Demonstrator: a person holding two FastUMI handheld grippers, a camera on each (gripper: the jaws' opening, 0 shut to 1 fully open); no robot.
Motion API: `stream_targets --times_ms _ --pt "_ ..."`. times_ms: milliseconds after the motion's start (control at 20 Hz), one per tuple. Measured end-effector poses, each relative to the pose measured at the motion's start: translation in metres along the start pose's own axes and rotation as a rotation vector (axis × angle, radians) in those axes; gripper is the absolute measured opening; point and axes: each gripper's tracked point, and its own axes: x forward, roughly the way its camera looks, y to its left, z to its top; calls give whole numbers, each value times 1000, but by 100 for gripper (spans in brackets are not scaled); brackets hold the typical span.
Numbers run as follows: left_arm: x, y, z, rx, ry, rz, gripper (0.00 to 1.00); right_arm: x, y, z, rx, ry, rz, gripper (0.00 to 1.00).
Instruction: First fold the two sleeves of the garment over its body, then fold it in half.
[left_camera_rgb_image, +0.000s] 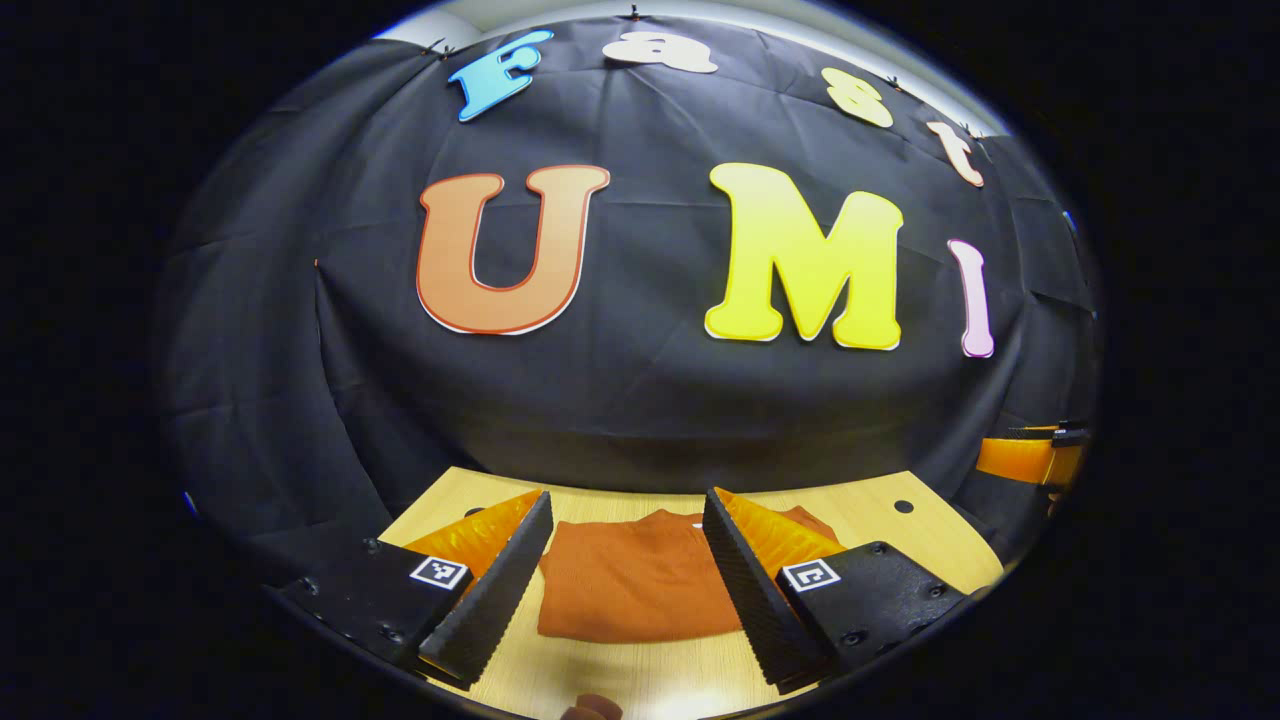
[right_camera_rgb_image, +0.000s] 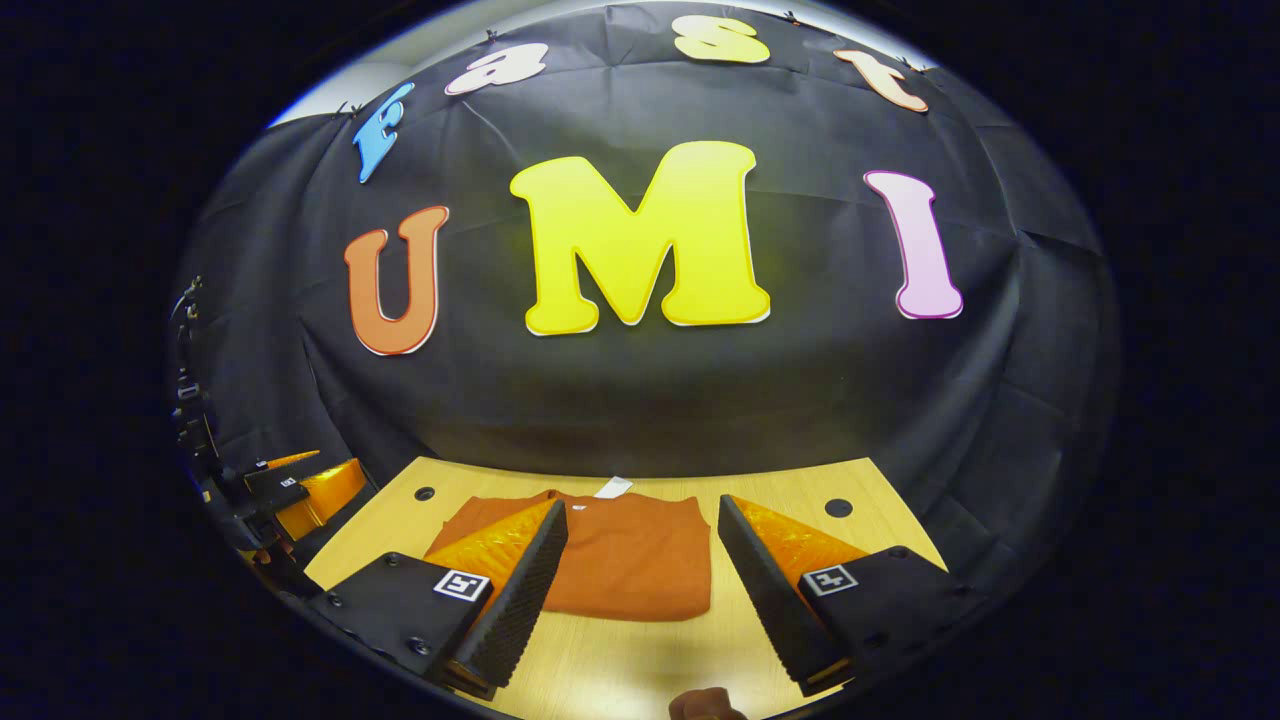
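Both the left gripper (left_camera_rgb_image: 625, 570) and right gripper (right_camera_rgb_image: 640, 570) hang spread above the rust-orange garment (right_camera_rgb_image: 610, 565), soft, light cloth on the wooden table (right_camera_rgb_image: 640, 650), best pinched at a near corner.

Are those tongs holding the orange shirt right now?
No, both tongs stand open above the folded shirt, which lies flat on the table.

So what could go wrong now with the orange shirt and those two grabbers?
1. The orange shirt already lies in a compact rectangle on the wooden table; poking it again could undo the folds.
2. Both the left gripper and the right gripper hang open above it, so dipping low might snag the cloth.
3. A white tag sticks out at the far edge and could catch.
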Motion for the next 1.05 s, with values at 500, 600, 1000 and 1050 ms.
stream_targets --times_ms 500,600,1000,1050 --pt "-46 -32 -25 -33 31 -8 98 -55 -12 -24 -23 -24 -32 97" --pt "-47 -35 -22 -13 21 -9 98 -54 -10 -23 -22 -24 -31 98" --pt "-51 -39 -18 3 5 -2 98 -53 -12 -29 -27 -9 -21 97" --pt "-51 -39 -17 5 4 0 98 -53 -12 -28 -28 -12 -21 97"
